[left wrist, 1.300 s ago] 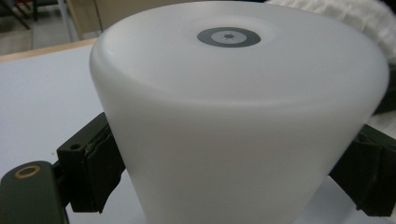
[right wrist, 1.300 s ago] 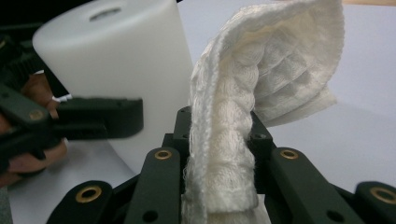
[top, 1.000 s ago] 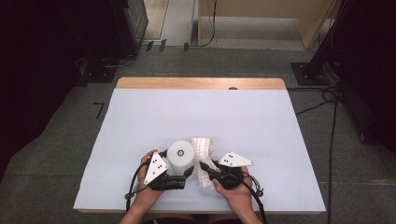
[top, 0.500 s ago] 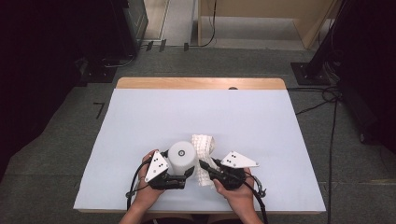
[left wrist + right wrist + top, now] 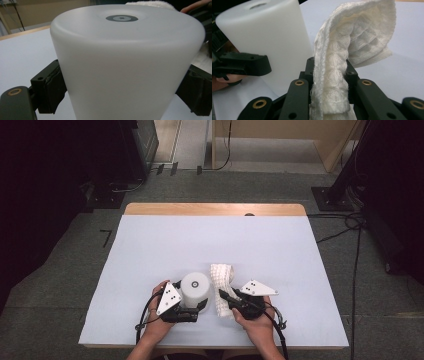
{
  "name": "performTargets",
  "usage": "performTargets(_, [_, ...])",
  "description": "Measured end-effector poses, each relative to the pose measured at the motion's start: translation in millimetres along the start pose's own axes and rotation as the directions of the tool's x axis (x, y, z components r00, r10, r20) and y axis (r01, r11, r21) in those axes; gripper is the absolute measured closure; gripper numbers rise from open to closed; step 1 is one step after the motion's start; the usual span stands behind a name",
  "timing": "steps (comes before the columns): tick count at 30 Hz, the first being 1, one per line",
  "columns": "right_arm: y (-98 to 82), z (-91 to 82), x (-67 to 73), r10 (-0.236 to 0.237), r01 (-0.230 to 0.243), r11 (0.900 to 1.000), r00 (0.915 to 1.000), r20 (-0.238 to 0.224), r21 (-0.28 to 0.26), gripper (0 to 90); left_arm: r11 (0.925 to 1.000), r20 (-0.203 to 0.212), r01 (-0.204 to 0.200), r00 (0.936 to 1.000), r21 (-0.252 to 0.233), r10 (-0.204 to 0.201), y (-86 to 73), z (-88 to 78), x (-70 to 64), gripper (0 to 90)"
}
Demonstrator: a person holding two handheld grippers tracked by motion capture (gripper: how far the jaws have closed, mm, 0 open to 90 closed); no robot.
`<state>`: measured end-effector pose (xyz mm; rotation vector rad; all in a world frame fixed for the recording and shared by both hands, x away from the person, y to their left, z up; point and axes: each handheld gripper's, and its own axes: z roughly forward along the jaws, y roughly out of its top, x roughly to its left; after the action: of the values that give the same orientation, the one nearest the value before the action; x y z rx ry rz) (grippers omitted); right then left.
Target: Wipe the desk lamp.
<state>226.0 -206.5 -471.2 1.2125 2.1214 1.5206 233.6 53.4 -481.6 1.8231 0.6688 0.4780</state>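
Note:
A frosted white cup (image 5: 195, 287) stands upside down near the table's front edge. My left gripper (image 5: 192, 306) is shut on it. In the left gripper view the cup (image 5: 125, 62) sits between the two black jaws, whose pads (image 5: 50, 87) press on its sides. Just to the cup's right, a white knitted cloth (image 5: 222, 287) stands up in a folded arch. My right gripper (image 5: 226, 301) is shut on the cloth's near end. In the right gripper view the cloth (image 5: 352, 50) rises from between the jaws of that gripper (image 5: 329, 77), with the cup (image 5: 267, 32) close on the left.
The pale table (image 5: 210, 240) has a wooden strip (image 5: 215, 209) along its far edge. Both hands rest close to the front edge. Cables (image 5: 350, 225) lie on the floor at the right, and dark cabinets (image 5: 135, 145) stand beyond the far left corner.

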Motion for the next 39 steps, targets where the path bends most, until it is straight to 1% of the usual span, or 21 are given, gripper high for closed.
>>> performTargets(1, [-0.1,-0.3,-0.6,0.001,-0.001,1.000,1.0000,0.002,-0.002,73.3,1.0000,0.004,-0.006,1.0000,-0.007,0.006,-1.7,0.3,0.6,8.5])
performTargets(5, [0.1,-0.9,-1.7,0.001,-0.001,1.000,1.0000,0.004,-0.004,73.2,1.0000,0.012,0.005,0.9999,-0.004,-0.005,-2.6,-1.5,1.5,8.2])
performTargets(7, [0.2,-1.1,-1.9,-0.001,0.001,1.000,1.0000,0.005,-0.004,73.3,0.9998,-0.008,0.017,0.9998,-0.010,-0.017,-1.6,-3.5,-1.6,5.1])
performTargets(8, [0.2,-1.3,-2.3,-0.001,0.001,1.000,1.0000,0.008,-0.006,73.2,0.9994,-0.014,0.029,0.9995,-0.017,-0.029,-0.2,-4.3,-3.0,2.0])
performTargets(10, [0.3,-1.7,-2.9,0.000,0.000,1.000,1.0000,0.010,-0.007,73.2,0.9977,-0.043,0.062,0.9971,-0.028,-0.063,3.6,-6.4,-5.5,0.0])
performTargets(11, [0.3,-1.9,-3.1,0.001,-0.001,1.000,0.9999,0.010,-0.006,73.1,0.9954,-0.062,0.088,0.9940,-0.037,-0.090,5.7,-6.6,-7.0,0.0])
performTargets(13, [0.3,-2.2,-3.5,0.003,-0.002,1.000,0.9999,0.012,-0.007,73.2,0.9921,-0.118,0.120,0.9853,-0.034,-0.124,8.6,-4.7,-12.4,0.0])
performTargets(16, [0.0,-1.7,-3.4,0.004,-0.004,1.000,0.9999,0.012,-0.005,73.1,0.9918,-0.197,0.128,0.9724,0.000,-0.125,9.4,2.2,-22.9,0.0])
performTargets(18, [-0.6,-0.7,-2.8,0.001,-0.001,1.000,0.9999,0.012,-0.003,73.0,0.9890,-0.221,0.147,0.9652,0.014,-0.140,9.9,6.6,-27.8,0.0])
performTargets(19, [-1.1,-0.1,-2.1,0.004,-0.004,1.000,0.9999,0.012,-0.001,73.0,0.9866,-0.242,0.161,0.9586,0.026,-0.150,10.3,8.6,-29.9,0.0])
performTargets(21, [-2.2,1.5,-0.9,-0.004,0.004,1.000,0.9999,0.014,0.004,72.8,0.9844,-0.268,0.172,0.9507,0.036,-0.157,10.3,9.3,-29.9,0.9])
performTargets(22, [-2.6,2.0,-0.1,-0.003,0.003,1.000,0.9999,0.010,0.008,72.8,0.9844,-0.266,0.173,0.9506,0.030,-0.159,9.9,9.0,-29.4,4.0])
performTargets(26, [-3.2,3.2,1.4,-0.004,0.004,1.000,1.0000,0.007,0.011,72.9,0.9856,-0.254,0.166,0.9552,0.032,-0.153,10.5,7.4,-27.5,7.9])
performTargets(28, [-3.3,3.1,2.2,-0.001,0.001,1.000,1.0000,0.006,0.013,72.8,0.9874,-0.233,0.152,0.9625,0.043,-0.138,11.1,6.5,-24.9,8.1])
performTargets(29, [-3.3,3.2,2.4,-0.001,0.001,1.000,1.0000,0.006,0.012,72.8,0.9879,-0.210,0.149,0.9681,0.043,-0.137,11.2,5.5,-22.2,8.1])
performTargets(30, [-3.3,3.4,3.0,-0.001,0.001,1.000,1.0000,0.005,0.010,72.7,0.9879,-0.196,0.151,0.9704,0.036,-0.141,11.4,4.3,-20.1,8.1])
performTargets(31, [-3.2,3.7,2.9,-0.004,0.004,1.000,1.0000,0.005,0.007,72.5,0.9869,-0.154,0.161,0.9756,0.015,-0.157,12.3,1.1,-14.6,8.2])
performTargets(32, [-3.2,4.0,3.2,0.002,-0.002,1.000,1.0000,0.003,0.006,72.3,0.9850,-0.122,0.172,0.9777,0.002,-0.171,13.1,-1.4,-10.2,8.2])
performTargets(33, [-3.3,4.3,3.3,0.005,-0.005,1.000,1.0000,0.002,0.006,72.2,0.9808,-0.071,0.193,0.9784,-0.028,-0.194,14.5,-5.9,-2.7,8.3])
performTargets(35, [-3.2,4.3,4.1,0.010,-0.010,1.000,0.9999,0.001,0.009,72.1,0.9768,-0.010,0.203,0.9789,-0.068,-0.204,16.7,-13.3,7.4,8.3])
performTargets(39, [-0.3,1.7,7.5,0.010,-0.010,1.000,1.0000,0.001,-0.007,72.1,0.9814,0.020,0.167,0.9860,-0.095,-0.166,19.5,-22.3,14.9,8.4])
